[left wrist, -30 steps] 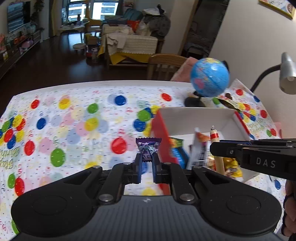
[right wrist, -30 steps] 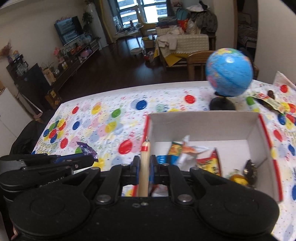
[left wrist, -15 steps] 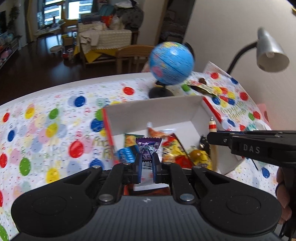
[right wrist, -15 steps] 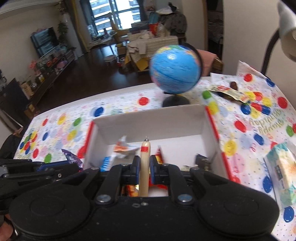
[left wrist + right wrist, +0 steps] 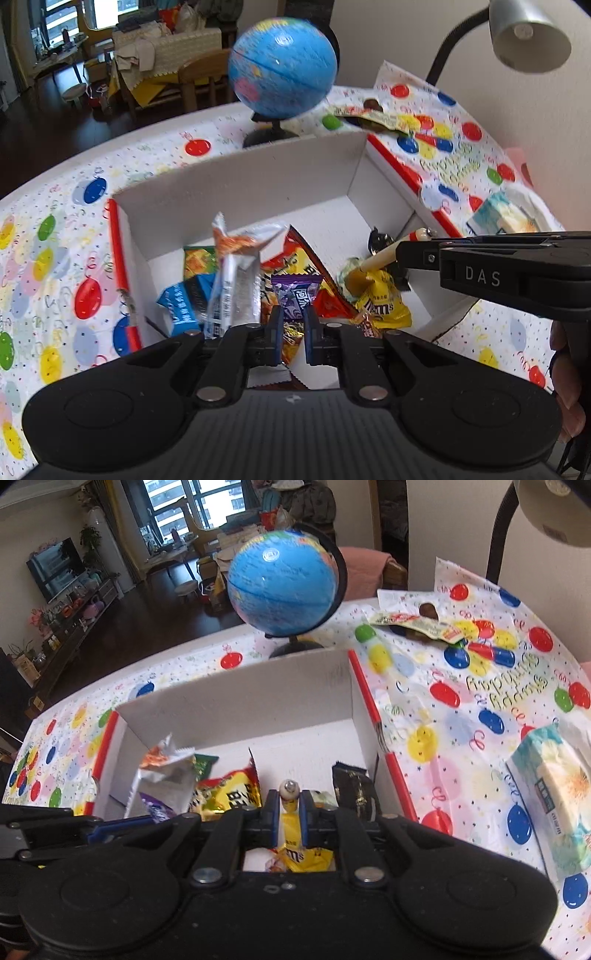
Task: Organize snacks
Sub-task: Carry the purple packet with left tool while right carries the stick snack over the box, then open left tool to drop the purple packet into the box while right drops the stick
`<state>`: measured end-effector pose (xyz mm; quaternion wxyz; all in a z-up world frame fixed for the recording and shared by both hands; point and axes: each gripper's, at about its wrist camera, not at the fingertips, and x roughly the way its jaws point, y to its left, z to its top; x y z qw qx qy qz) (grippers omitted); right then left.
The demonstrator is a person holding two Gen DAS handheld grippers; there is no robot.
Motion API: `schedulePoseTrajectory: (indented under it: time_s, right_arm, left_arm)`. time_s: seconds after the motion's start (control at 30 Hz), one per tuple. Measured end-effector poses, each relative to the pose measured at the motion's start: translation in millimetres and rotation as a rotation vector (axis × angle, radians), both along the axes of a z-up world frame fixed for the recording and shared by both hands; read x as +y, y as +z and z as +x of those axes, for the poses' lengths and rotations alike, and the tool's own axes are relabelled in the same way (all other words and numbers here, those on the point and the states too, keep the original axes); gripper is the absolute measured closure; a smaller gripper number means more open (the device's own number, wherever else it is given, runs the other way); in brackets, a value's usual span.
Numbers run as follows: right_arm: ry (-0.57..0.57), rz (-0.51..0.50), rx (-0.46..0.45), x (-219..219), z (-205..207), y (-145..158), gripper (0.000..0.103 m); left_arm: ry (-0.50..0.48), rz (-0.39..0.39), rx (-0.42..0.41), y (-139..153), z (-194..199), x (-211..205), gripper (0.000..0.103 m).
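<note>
A white cardboard box with red edges (image 5: 258,184) (image 5: 240,705) stands on the balloon tablecloth and holds several snack packets, among them a yellow M&M's bag (image 5: 380,302) (image 5: 303,854). My left gripper (image 5: 293,325) is shut on a purple candy wrapper (image 5: 295,295), held over the box's near side. My right gripper (image 5: 288,812) is shut on a tan sausage stick (image 5: 288,794) (image 5: 384,254), tilted down into the box's right part above the M&M's bag.
A blue globe (image 5: 282,66) (image 5: 280,583) stands behind the box. A flat wrapper (image 5: 417,622) lies at the back right, a tissue pack (image 5: 554,794) on the right. A desk lamp (image 5: 524,33) hangs over the right side.
Both grippers have moved from the table's left over the box and lower into it. The sausage stick has tipped from upright to pointing down into the box.
</note>
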<state>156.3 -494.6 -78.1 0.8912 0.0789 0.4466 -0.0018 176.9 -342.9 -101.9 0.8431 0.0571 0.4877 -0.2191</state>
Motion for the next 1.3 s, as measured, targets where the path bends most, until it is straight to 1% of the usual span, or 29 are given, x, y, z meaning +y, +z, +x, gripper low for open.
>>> schedulePoseTrajectory:
  time_s: [0.17, 0.3, 0.53, 0.6, 0.73, 0.8, 0.83, 0.9, 0.97, 1.03, 1.07, 1.2, 1.27, 1.3]
  right_arm:
    - [0.001, 0.014, 0.033, -3, 0, -14, 0.094]
    - [0.008, 0.03, 0.05, -5, -4, -20, 0.088]
    - [0.019, 0.043, 0.044, -6, -15, -17, 0.08]
    - [0.023, 0.042, 0.036, -5, -18, -14, 0.078]
    - [0.035, 0.043, 0.017, -4, -26, -8, 0.074]
    - [0.045, 0.046, 0.007, -3, -30, -4, 0.072]
    - [0.049, 0.043, 0.002, -1, -32, -1, 0.07]
    - [0.055, 0.043, -0.014, 2, -38, 4, 0.065]
    - [0.054, 0.045, -0.032, 4, -44, 10, 0.061]
    - [0.051, 0.05, -0.05, 6, -50, 16, 0.055]
    - [0.048, 0.051, -0.059, 7, -52, 19, 0.053]
    - [0.047, 0.056, -0.105, 12, -64, 32, 0.038]
    - [0.049, 0.06, -0.122, 16, -70, 37, 0.034]
    - [0.05, 0.059, -0.127, 18, -73, 38, 0.031]
  left_arm:
    - [-0.024, 0.032, 0.027, -15, 3, -11, 0.092]
    - [-0.029, 0.042, 0.04, -21, 4, -13, 0.092]
    - [-0.031, 0.046, 0.025, -19, -1, -11, 0.092]
    - [-0.025, 0.046, 0.02, -16, -3, -9, 0.089]
    - [-0.011, 0.031, 0.012, -10, -8, -2, 0.073]
    - [-0.006, 0.027, 0.004, -5, -11, 1, 0.073]
    - [-0.003, 0.024, 0.001, -3, -13, 3, 0.072]
    - [0.001, 0.021, -0.008, 2, -17, 6, 0.067]
    - [0.007, 0.014, -0.024, 8, -23, 11, 0.047]
    - [0.019, 0.011, -0.053, 16, -28, 16, 0.043]
    - [0.022, 0.01, -0.061, 20, -31, 18, 0.042]
    - [0.047, -0.004, -0.086, 32, -37, 32, 0.042]
    - [0.065, -0.008, -0.102, 38, -41, 40, 0.035]
    - [0.073, -0.015, -0.11, 41, -44, 45, 0.033]
